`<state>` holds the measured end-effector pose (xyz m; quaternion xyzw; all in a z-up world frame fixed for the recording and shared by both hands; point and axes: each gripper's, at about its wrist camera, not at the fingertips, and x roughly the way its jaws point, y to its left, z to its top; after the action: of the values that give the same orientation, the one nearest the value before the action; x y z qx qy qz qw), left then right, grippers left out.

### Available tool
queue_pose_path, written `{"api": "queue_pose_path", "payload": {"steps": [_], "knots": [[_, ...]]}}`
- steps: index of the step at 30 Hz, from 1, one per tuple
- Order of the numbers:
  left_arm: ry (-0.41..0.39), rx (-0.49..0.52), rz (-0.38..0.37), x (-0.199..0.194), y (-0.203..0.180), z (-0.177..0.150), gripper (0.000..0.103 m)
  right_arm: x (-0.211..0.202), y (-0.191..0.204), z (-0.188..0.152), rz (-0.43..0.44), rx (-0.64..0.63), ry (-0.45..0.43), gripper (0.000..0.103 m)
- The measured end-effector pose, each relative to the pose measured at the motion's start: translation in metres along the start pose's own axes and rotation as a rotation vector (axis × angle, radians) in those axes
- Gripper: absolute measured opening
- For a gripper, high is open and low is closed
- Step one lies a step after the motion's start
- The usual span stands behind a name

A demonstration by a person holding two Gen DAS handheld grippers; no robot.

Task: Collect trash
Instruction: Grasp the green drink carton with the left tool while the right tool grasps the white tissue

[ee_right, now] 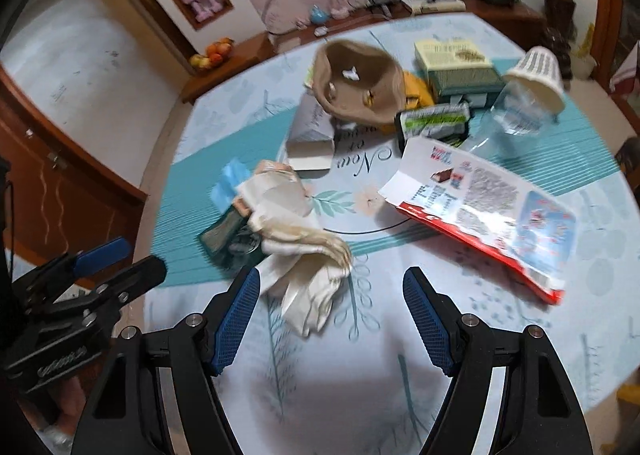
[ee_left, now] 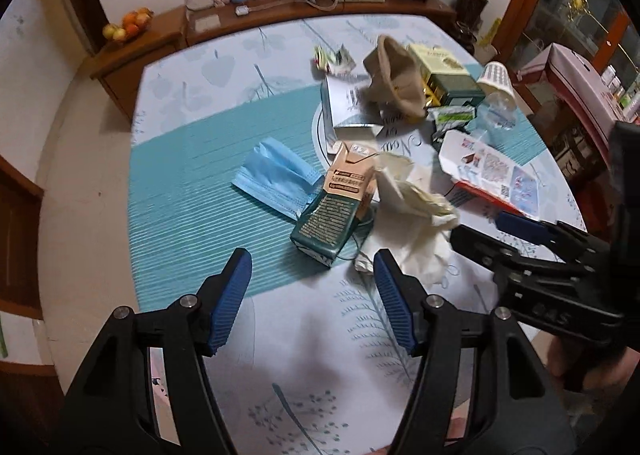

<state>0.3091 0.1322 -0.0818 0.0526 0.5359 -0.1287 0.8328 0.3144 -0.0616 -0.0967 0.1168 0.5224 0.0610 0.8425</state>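
1. My left gripper (ee_left: 312, 295) hangs wide and empty above the table (ee_left: 192, 183).
2. My right gripper (ee_right: 332, 315) gapes, also empty.
3. Trash, tissue (ee_right: 304, 255), carton (ee_left: 328, 223), mask (ee_left: 276, 179), litters the cloth ahead.

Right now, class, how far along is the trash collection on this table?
Done: nothing visibly; no bin or bag shows. In hand: nothing; the left tool and right tool are open and empty above the table. Left: mask, green carton, tissue, red wrapper, boxes, cup.
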Motion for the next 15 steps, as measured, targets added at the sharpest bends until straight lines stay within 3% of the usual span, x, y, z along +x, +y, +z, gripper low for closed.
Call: {"api": "queue_pose_path", "payload": {"steps": [7,11,15], "knots": [[0.068,-0.001,-0.054,0.044,0.011,0.018,0.060,0.058,0.005,0.013,-0.011,0.021,0.052,0.073],[0.111,-0.007,-0.081,0.067,0.011,0.028,0.060,0.076,0.004,0.017,-0.005,0.049,0.072,0.045],[0.149,0.012,-0.092,0.084,0.005,0.034,0.060,0.079,-0.002,0.018,-0.004,0.086,0.068,0.035]]}}
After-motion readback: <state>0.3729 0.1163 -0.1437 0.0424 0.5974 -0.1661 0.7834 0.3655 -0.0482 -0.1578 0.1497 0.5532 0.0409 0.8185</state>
